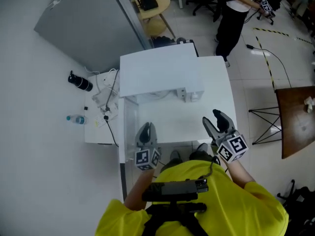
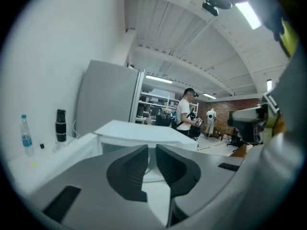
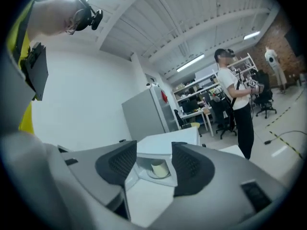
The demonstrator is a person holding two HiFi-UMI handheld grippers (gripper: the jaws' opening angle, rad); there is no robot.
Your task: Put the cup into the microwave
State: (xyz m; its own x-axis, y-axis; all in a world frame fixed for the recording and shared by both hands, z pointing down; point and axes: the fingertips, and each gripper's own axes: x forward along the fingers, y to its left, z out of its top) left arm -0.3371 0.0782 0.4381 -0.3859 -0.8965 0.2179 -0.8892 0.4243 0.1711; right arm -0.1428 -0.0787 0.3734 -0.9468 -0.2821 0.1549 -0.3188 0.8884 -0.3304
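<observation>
A pale cup (image 3: 157,168) stands on the turntable inside the white microwave (image 1: 157,73), seen through its open front in the right gripper view. In the head view the microwave's top hides the cup. The microwave door (image 1: 129,127) is swung out to the left. My right gripper (image 1: 215,118) hovers in front of the opening, jaws open with nothing between them. My left gripper (image 1: 146,128) is held level near the door with its fingers close together and empty. In the left gripper view the microwave (image 2: 139,131) sits just beyond the jaws.
The microwave rests on a white table (image 1: 216,107). Left of it lie a black bottle (image 1: 80,81), a water bottle (image 1: 75,119) and cables (image 1: 106,102). A grey cabinet (image 1: 83,18) stands behind. A person (image 1: 236,14) stands at the back, and a wooden table (image 1: 295,117) is on the right.
</observation>
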